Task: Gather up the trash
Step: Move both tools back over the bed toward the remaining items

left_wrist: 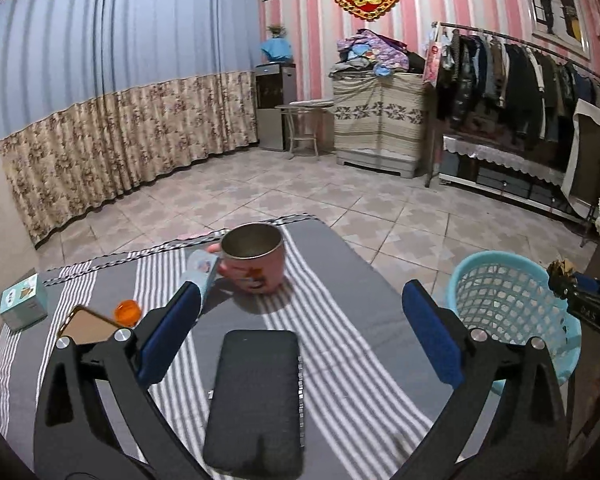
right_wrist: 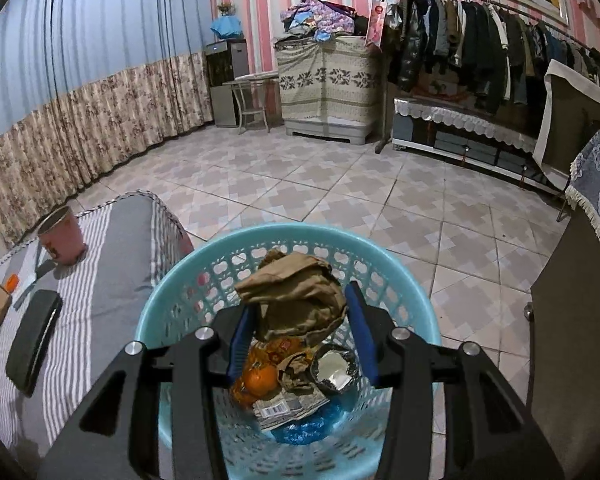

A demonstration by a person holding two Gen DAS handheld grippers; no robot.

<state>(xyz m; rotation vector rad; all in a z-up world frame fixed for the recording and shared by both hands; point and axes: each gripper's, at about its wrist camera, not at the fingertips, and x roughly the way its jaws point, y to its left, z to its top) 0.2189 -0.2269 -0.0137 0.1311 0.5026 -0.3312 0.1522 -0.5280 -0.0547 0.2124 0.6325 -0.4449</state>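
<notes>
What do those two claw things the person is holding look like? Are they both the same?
They look alike. The left gripper and the right gripper each have two black arms with cut-out slots, joined by round silver bolts. The fingers are lined with flat blue pads. No cables or sleeves show, and no markings on the frames.

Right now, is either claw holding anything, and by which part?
Right claw: crumpled brown paper between its pads by the sides, above the blue basket; pad contact unclear. Left claw: open, empty.
</notes>
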